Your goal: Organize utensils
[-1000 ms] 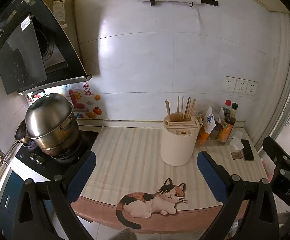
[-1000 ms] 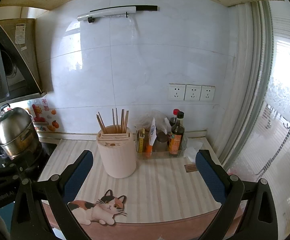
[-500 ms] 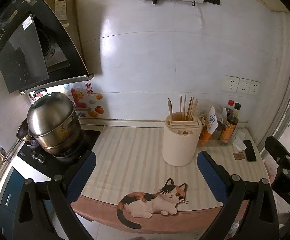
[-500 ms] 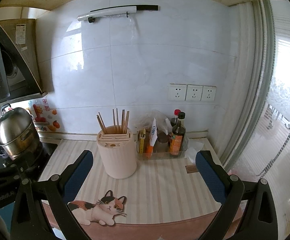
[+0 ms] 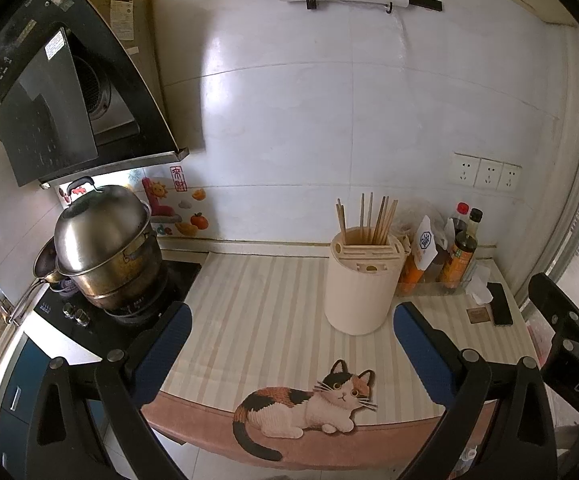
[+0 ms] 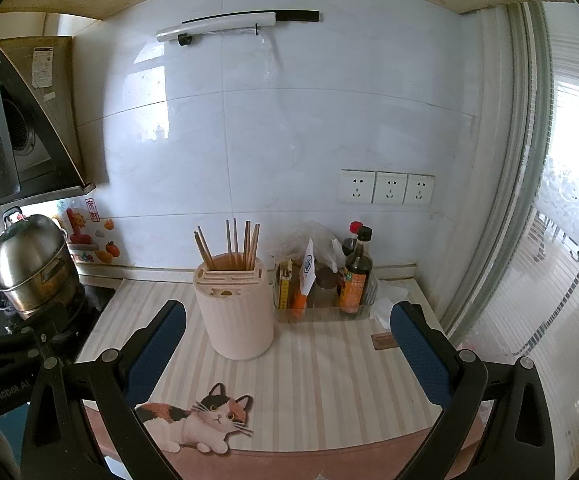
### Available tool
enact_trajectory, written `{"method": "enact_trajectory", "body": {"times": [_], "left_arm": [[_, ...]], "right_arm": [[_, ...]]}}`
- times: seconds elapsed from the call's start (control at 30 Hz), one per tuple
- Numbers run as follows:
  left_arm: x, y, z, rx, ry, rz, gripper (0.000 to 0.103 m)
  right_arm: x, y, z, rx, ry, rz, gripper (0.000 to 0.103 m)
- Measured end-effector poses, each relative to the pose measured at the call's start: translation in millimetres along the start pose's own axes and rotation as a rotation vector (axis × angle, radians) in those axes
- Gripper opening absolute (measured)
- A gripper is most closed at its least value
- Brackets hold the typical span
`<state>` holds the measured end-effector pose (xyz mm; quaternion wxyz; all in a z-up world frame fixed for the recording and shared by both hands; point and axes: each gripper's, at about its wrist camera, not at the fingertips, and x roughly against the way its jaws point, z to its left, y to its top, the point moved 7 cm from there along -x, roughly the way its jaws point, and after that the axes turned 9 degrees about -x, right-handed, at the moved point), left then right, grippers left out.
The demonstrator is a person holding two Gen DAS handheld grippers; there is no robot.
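Your landmark is the cream utensil holder (image 5: pixel 362 282), standing on the striped mat (image 5: pixel 261 300). Left of it sits the steel pot (image 5: pixel 105 248); right of it, the sauce bottles (image 6: pixel 355 276). Chopsticks (image 6: pixel 231 246) stand inside it. Both your left gripper (image 5: pixel 289 344) and right gripper (image 6: pixel 289 340) hover before it, fingers spread wide (holding nothing).

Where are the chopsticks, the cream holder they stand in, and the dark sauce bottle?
chopsticks (image 6: pixel 245 246), right wrist view, on the upright sticks' middle.
cream holder (image 6: pixel 237 324), right wrist view, on its front wall.
dark sauce bottle (image 6: pixel 354 280), right wrist view, on its label.
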<state>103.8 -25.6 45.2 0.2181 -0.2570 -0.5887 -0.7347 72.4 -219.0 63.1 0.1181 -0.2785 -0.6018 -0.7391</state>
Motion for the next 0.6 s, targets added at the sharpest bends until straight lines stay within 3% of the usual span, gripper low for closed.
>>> {"method": "enact_trajectory", "body": {"times": [0.6], "left_arm": [[-4.8,6.9,-5.0,0.015,-0.001,-0.007,0.103]], "right_arm": [[-1.8,5.1,3.9,0.009,0.003,-0.009,0.103]]}}
